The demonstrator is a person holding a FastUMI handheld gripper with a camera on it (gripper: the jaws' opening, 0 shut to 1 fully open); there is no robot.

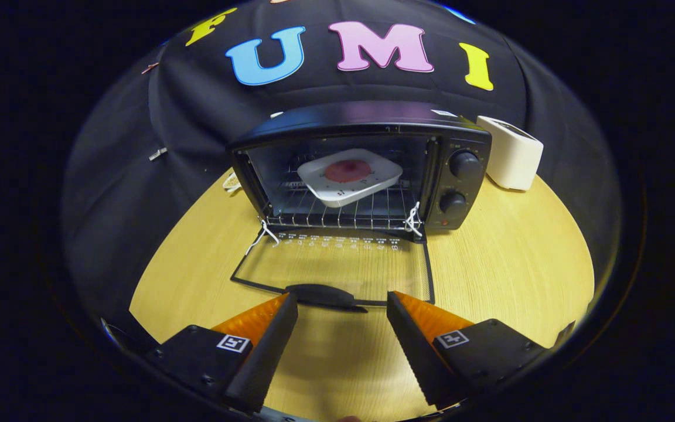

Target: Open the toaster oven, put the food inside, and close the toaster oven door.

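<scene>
Surface: wooden table point(519, 258) under dark cloth booth walls; toaster oven point(367, 167) sits at 12 o'clock from the gripper, facing it.
Door: glass door point(337, 266) folded fully down flat on the table, hinged at the oven's front lip. Its dark handle point(321, 295) lies just ahead of the fingertips, nearer the left finger. White ties show at both hinge corners; purpose unclear.
Food: reddish round item point(347, 170) on a white square plate point(349, 176), resting on the wire rack point(337, 211) inside the cavity, plate turned corner-on toward the opening. Judged: placed deep enough to clear the door's swing.
Gripper: gripper point(342, 308) with fingers spread wide, nothing between them, hovering low over the table just short of the door's free edge. Judged: low and centred so as to get under or behind the handle.
Controls: two knobs point(465, 165) on the oven's panel at 1 o'clock, untouched.
Bystander: white appliance point(510, 153) beside the oven at 2 o'clock, well apart from the door's path.
Stage: opening and loading look done; closing remains.
Next: catch the handle and lift the door up through its arc.
Risk: handle is thin and lies flat, so fingers may slip off it.
</scene>
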